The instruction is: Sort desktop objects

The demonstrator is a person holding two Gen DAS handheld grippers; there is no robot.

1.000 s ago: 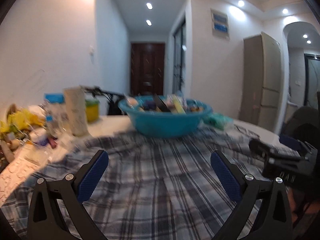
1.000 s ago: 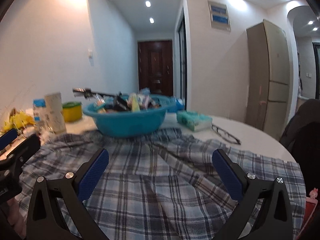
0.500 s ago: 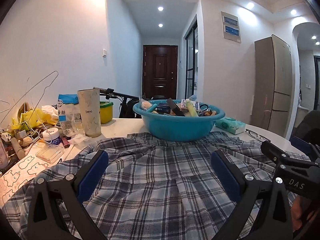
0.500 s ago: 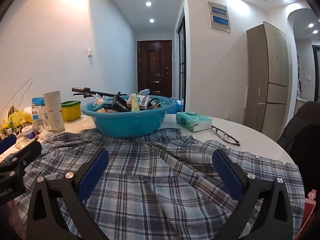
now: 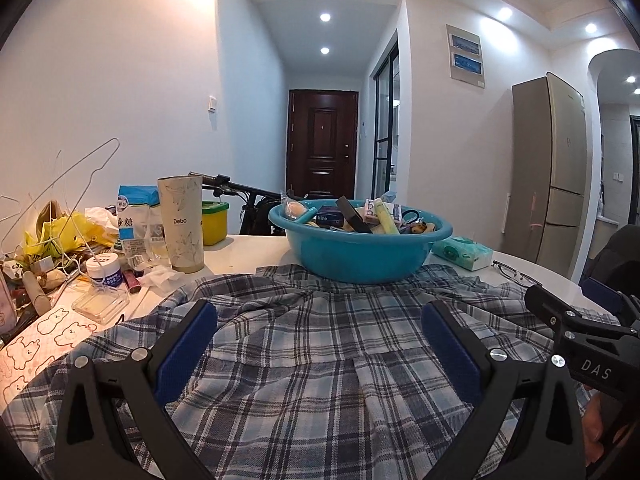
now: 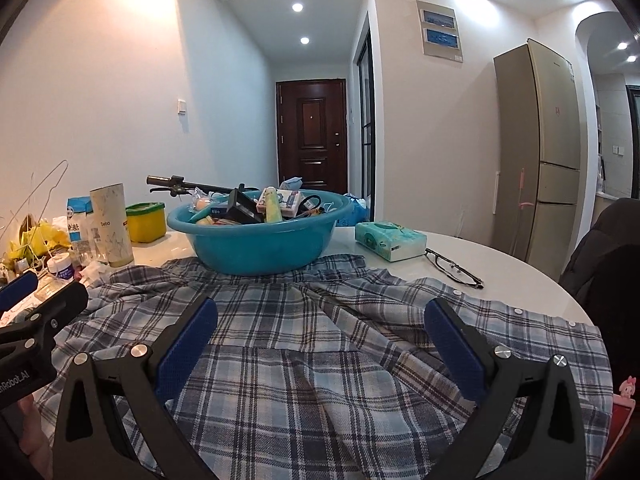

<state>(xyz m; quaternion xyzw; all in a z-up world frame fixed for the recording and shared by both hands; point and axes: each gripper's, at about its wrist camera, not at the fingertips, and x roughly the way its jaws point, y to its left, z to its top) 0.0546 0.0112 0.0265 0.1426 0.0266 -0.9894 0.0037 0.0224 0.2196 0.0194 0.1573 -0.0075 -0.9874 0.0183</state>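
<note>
Hovering wide-jawed and empty, both grippers, left gripper (image 5: 318, 330) and right gripper (image 6: 320, 330), are facing the basin (image 6: 256, 246) at twelve o'clock; sorting is looking barely begun, clutter (image 5: 60, 248) at ten o'clock

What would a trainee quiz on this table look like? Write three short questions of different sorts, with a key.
1. True or false: the teal basin stands partly on the plaid shirt.
2. Which lies nearest the eyeglasses? A) tissue pack B) yellow tub C) Debo tumbler
3. Fill in: the left gripper and right gripper both have their jaws ____.

Key: 1 true, its near edge sits on the cloth. 2 A. 3 open, with nothing between them.
</note>
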